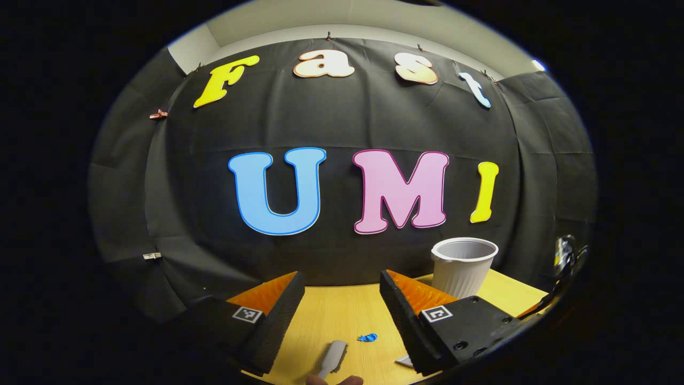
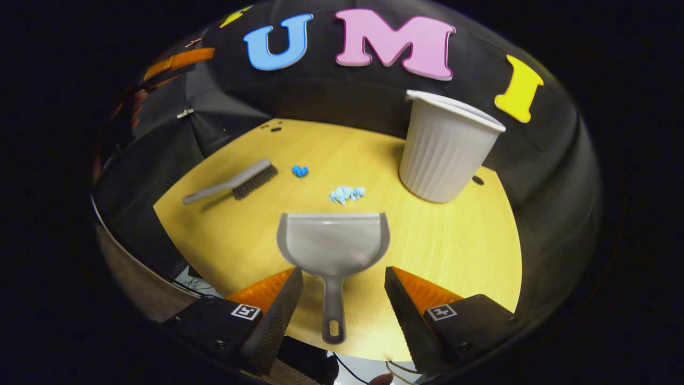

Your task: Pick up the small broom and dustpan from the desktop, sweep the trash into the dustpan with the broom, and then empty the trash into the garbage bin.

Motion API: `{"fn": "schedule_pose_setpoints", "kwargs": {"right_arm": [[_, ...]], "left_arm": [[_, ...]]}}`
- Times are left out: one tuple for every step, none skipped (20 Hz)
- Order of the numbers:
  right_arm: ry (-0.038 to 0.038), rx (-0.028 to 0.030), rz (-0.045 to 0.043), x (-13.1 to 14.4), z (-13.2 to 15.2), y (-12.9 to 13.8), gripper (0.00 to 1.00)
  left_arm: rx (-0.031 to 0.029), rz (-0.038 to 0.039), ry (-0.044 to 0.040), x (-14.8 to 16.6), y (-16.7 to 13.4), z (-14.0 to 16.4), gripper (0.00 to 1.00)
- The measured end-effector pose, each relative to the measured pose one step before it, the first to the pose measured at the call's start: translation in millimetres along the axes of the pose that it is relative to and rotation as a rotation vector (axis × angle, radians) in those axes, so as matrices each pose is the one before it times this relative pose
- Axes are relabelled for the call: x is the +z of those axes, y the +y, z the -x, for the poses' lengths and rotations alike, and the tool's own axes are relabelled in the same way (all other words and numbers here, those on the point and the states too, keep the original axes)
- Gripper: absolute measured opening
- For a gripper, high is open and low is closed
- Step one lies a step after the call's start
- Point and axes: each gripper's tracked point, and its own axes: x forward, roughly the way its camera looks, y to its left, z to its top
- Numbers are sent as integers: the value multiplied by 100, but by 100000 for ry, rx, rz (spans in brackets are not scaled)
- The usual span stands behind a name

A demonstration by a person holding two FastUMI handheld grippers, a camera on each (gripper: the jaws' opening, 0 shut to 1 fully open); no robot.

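Wooden desktop carries every task item untouched; no step is done. Taking the dustpan as landmark: broom beyond it to the left, blue trash just past its lip, garbage bin beyond to the right. Right gripper is spread, straddling the dustpan handle without contact. Left gripper is spread, holding nothing. Grasping, sweeping and emptying all remain.
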Motion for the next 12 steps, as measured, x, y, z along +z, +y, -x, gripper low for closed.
{"fn": "schedule_pose_setpoints", "kwargs": {"right_arm": [[3489,229,-1064,-1034,-1071,-83,96],[3780,454,-476,-891,-984,33,96],[2566,150,-100,-535,-733,80,96],[3006,-303,279,-550,-928,1,95],[2400,-113,578,-511,-805,62,96],[2155,-509,783,-265,-778,80,95],[2071,-487,921,-335,-1030,58,95],[1918,-445,489,-166,-798,49,95],[1920,163,46,-165,-613,162,95],[2353,-69,147,-170,-658,70,95],[1442,-326,-97,-52,-551,0,94],[1110,134,-513,19,-433,154,94]], "left_arm": [[350,-167,283,-238,169,105,93],[355,-182,531,-148,200,-15,93],[574,-41,244,-254,296,103,93],[548,66,276,-28,238,10,92],[489,133,312,-145,248,-14,92],[495,100,512,-85,240,15,93],[428,-43,307,-283,186,92,93],[436,-107,333,-112,235,21,93],[397,-160,476,-250,159,-64,92],[340,-72,349,-116,158,-28,92],[283,28,400,-208,168,100,92],[418,-26,415,-73,142,17,92]]}}
